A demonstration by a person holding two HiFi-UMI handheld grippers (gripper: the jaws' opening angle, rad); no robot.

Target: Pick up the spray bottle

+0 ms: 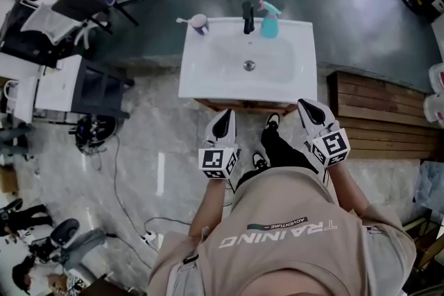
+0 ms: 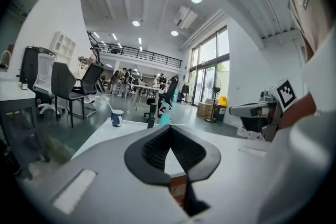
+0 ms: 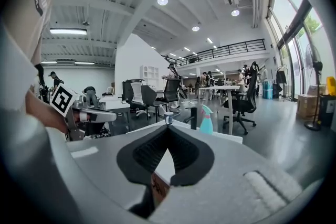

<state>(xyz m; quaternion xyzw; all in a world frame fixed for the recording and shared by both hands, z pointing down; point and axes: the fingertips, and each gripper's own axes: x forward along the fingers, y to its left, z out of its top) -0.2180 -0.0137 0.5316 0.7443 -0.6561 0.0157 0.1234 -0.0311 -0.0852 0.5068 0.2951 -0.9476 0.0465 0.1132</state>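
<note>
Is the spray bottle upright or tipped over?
Upright: the spray bottle stands on the sink's back ledge beside the faucet, trigger head on top.

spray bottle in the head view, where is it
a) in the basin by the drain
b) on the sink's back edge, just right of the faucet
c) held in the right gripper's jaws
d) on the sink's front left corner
b: the spray bottle stands upright on the back edge of the sink, just right of the black faucet.
</note>
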